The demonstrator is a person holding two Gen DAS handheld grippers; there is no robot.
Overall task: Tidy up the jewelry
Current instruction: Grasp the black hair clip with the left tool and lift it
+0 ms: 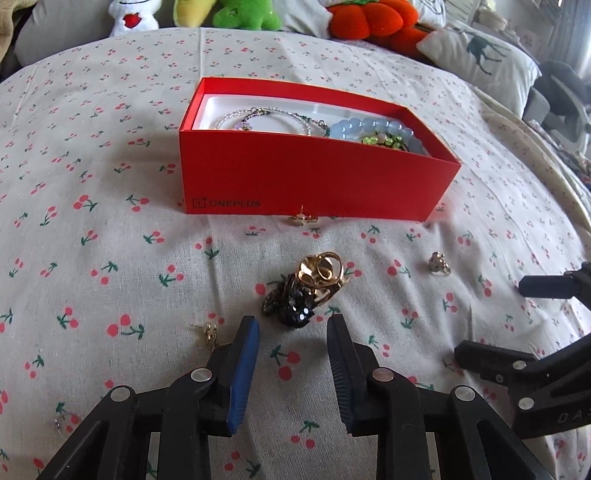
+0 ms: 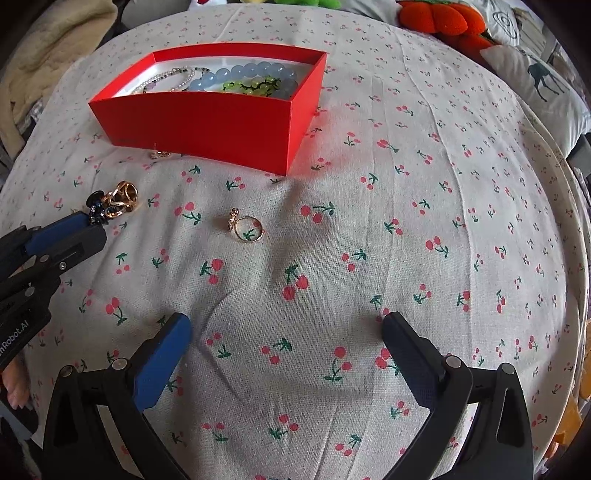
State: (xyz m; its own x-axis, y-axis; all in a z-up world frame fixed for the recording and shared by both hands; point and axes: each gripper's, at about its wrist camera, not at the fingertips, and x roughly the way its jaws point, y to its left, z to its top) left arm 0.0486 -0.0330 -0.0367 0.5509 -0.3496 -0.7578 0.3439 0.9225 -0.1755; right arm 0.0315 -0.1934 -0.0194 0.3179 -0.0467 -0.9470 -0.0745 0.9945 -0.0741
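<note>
A tangle of gold rings and a black beaded piece [image 1: 310,288] [image 2: 114,205] lies on the cherry-print bedsheet. My left gripper [image 1: 293,325] [image 2: 96,227] hovers at its near edge, jaws narrowly apart, the black part just between the tips, pads not pressing. The red box [image 1: 314,177] [image 2: 207,122] behind holds a blue bead bracelet [image 1: 373,127], a green one [image 1: 384,140] and a pearl chain [image 1: 266,118]. A gold ring [image 2: 247,229] [image 1: 439,263] lies ahead of my right gripper [image 2: 286,328] [image 1: 489,318], which is wide open and empty.
A gold stud [image 1: 303,218] [image 2: 160,154] rests against the box front, and an earring [image 1: 208,332] sits left of my left fingers. Plush toys [image 1: 369,22] and a deer pillow [image 1: 480,51] line the far bed edge. A blanket [image 2: 48,55] is bunched at the left.
</note>
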